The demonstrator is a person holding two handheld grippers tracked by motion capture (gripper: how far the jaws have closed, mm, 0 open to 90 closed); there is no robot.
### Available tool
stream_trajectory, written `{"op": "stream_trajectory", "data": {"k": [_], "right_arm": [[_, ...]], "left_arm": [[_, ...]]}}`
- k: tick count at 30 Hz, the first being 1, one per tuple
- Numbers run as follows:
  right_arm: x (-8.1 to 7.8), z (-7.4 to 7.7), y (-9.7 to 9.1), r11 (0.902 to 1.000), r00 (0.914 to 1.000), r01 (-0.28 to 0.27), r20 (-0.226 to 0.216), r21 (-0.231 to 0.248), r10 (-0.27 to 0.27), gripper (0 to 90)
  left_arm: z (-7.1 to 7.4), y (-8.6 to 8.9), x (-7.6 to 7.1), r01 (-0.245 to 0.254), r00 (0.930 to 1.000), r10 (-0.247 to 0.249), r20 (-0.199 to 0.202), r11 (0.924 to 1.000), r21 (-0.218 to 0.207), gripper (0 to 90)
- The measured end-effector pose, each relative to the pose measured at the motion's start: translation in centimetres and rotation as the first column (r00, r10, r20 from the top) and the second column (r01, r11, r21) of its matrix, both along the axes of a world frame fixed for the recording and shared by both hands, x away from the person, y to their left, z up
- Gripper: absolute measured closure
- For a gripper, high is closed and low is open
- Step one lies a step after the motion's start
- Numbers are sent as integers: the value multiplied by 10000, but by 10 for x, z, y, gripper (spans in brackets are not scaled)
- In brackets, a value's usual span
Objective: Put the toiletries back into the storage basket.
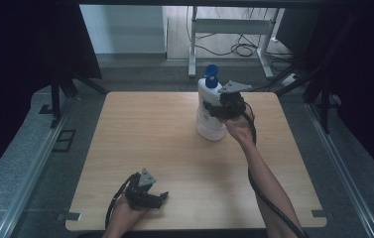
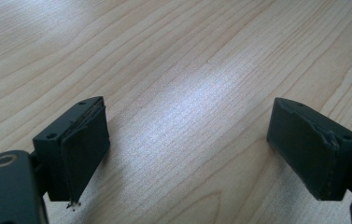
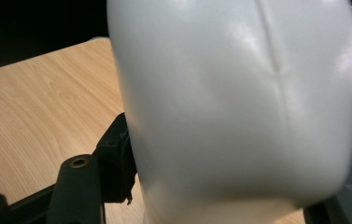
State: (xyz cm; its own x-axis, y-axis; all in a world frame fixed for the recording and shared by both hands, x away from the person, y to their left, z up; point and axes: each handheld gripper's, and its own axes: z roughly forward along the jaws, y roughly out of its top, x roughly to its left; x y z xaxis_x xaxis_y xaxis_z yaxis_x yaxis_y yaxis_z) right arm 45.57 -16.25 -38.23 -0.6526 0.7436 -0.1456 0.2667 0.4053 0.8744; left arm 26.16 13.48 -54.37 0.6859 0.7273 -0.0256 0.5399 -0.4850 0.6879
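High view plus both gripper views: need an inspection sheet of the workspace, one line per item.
Surface: light wooden table, bare wood grain, a soft glare patch in the left gripper view.
Job's things: white bottle with blue pump top, upright near the far right of the table.
Clutter: nothing seen.
Grippers: right hand-held gripper clamped on the bottle's body; left hand-held gripper low near the table's near edge, jaws wide apart, nothing between them.
Cables: a black cable trails along the right forearm; loose cables on the floor beyond.
Surroundings: dark curtains at both sides, a white frame on the floor behind the table.
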Motion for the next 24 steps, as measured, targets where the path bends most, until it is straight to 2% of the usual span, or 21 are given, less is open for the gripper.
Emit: {"op": "stream_trajectory", "data": {"k": [14,17,24], "right_arm": [[-4,-27,13,9956,9987,-508,20,-792,511,374],[-6,-32,15,9941,9979,-633,70,-878,642,374],[-6,-40,16,9951,9978,-660,-86,-730,656,373]], "left_arm": [[0,0,0,15,10000,-15,-3,10000,22,122],[0,0,0,15,10000,-15,0,10000,19,122],[0,0,0,17,10000,-17,2,10000,19,122]]}}
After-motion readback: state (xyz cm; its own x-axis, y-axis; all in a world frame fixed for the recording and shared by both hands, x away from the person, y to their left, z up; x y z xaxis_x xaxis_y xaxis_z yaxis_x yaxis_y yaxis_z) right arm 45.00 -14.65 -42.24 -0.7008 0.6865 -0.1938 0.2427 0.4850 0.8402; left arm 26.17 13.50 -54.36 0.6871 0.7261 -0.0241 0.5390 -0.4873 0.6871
